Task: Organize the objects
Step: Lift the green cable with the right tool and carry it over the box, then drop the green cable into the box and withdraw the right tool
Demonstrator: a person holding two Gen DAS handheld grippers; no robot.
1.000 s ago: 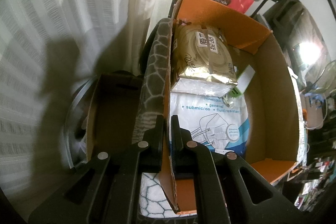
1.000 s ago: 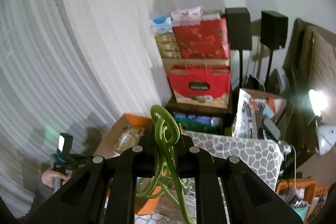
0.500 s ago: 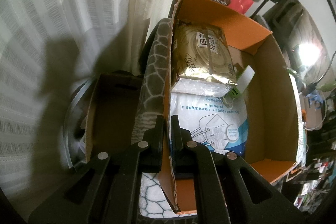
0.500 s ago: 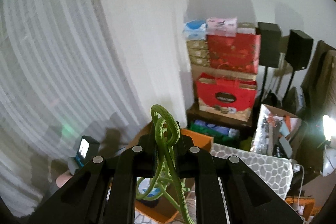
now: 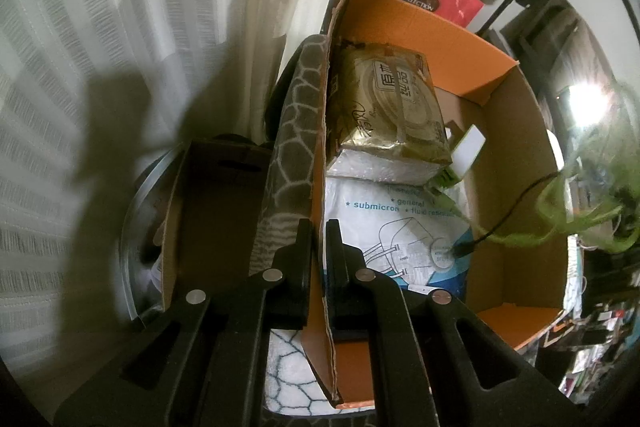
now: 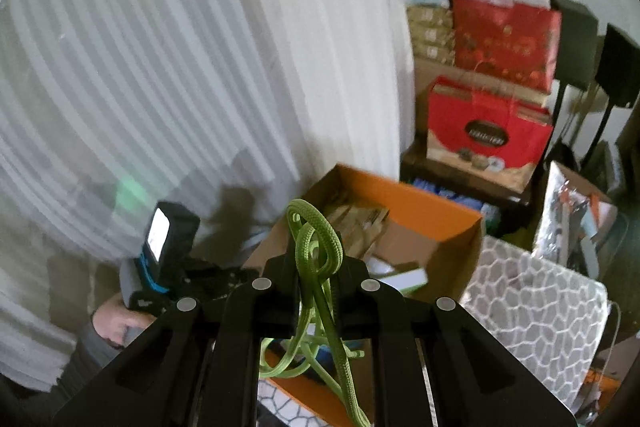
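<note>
An open cardboard box (image 5: 516, 163) with orange flaps stands on a honeycomb-patterned cloth. My left gripper (image 5: 319, 231) is shut on the box's left wall (image 5: 322, 131). Inside lie a gold foil pack (image 5: 384, 103) and a white mask packet (image 5: 400, 231). My right gripper (image 6: 316, 259) is shut on a bunched green braided cord (image 6: 316, 243) and hangs above the box (image 6: 400, 203). The cord (image 5: 576, 219) trails in from the right edge of the left wrist view, its dark plug (image 5: 466, 247) hanging just over the mask packet.
White curtains (image 6: 160, 59) hang behind. Red gift bags (image 6: 486, 135) and stacked boxes sit beyond the box, with black speakers (image 6: 576, 39) on stands. A second cardboard box (image 5: 216, 227) stands left of it. A person's hand (image 6: 116, 323) holds the left gripper's handle.
My right gripper has swung down and toward the box with the green cord. The cord's loose end and plug have come into the left wrist view over the box. The left gripper stayed put.
</note>
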